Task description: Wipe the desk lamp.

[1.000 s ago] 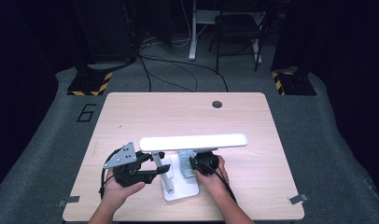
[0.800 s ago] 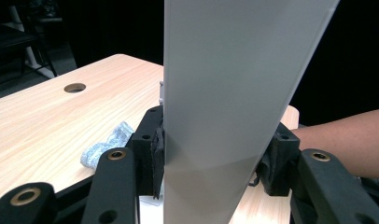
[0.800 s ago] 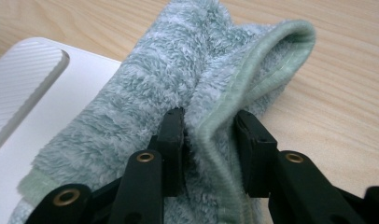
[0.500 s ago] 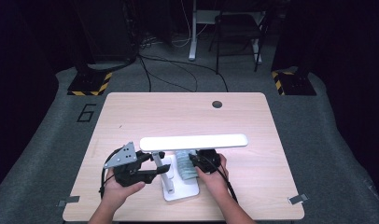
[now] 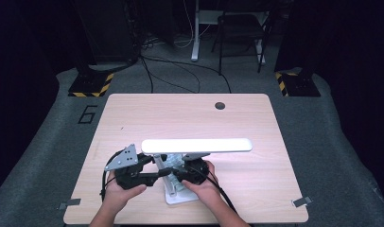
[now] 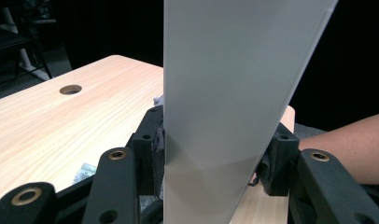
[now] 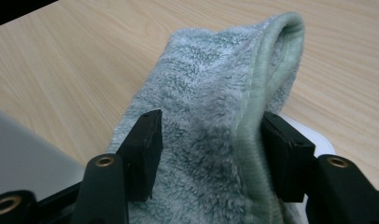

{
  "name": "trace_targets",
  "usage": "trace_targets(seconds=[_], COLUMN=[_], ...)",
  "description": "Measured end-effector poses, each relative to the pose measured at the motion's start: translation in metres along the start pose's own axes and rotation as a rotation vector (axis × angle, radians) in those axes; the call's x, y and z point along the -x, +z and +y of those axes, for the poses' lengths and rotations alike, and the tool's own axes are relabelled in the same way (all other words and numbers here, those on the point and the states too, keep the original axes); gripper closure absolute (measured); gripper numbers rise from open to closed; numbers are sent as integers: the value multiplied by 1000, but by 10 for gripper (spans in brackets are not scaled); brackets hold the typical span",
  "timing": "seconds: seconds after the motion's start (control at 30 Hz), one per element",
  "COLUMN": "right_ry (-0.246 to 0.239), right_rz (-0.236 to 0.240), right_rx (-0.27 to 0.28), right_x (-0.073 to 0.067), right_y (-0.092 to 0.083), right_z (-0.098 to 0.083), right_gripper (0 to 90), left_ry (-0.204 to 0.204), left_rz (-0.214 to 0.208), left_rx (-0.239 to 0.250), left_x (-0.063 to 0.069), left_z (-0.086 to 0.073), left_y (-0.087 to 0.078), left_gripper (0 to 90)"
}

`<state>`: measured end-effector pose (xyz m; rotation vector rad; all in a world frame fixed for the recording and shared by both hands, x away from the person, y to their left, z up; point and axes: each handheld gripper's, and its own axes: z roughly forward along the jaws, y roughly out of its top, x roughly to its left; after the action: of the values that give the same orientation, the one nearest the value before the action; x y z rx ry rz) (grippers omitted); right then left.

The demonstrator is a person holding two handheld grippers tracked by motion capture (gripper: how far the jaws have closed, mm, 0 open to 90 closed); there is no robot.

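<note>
Left gripper (image 6: 211, 172): clamped on white lamp arm (image 6: 234, 93) | right gripper (image 7: 211, 149): jaws just opening, apart, green cloth (image 7: 225, 107) between them | lamp base (image 5: 180, 196) on surface (image 5: 180, 118), between both hands; lamp head (image 5: 197, 145) overhangs grippers.

One camera hangs high over the person's side, facing forward and down across the pale wooden table (image 5: 256, 137). Two more ride the grippers, close in: one against the white flat lamp bar (image 6: 234, 93), the other against the grey-green fluffy cloth (image 7: 211, 140). All three share the tabletop.
</note>
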<state>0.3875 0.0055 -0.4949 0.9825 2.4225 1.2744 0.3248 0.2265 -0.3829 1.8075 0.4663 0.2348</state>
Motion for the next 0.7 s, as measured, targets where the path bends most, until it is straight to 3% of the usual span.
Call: trace_targets(seconds=[0.2, 0.33, 0.5, 0.7], right_ry=[-90, -147, -122, -125], right_rz=[66, 44, 57, 1], right_rx=[23, -21, -35, -12], right_x=[-8, -13, -7, -6], right_y=[4, 13, 19, 25], right_z=[0, -1, -1, 3], right_gripper=[392, 425, 455, 483], left_ry=[-3, -8, -10, -8], left_rz=[-1, -7, -9, -11], left_rx=[3, -1, -2, -3], left_x=[0, 0, 0, 1], left_z=[0, 0, 0, 0], left_y=[1, 1, 0, 0], left_gripper=[515, 515, 514, 515])
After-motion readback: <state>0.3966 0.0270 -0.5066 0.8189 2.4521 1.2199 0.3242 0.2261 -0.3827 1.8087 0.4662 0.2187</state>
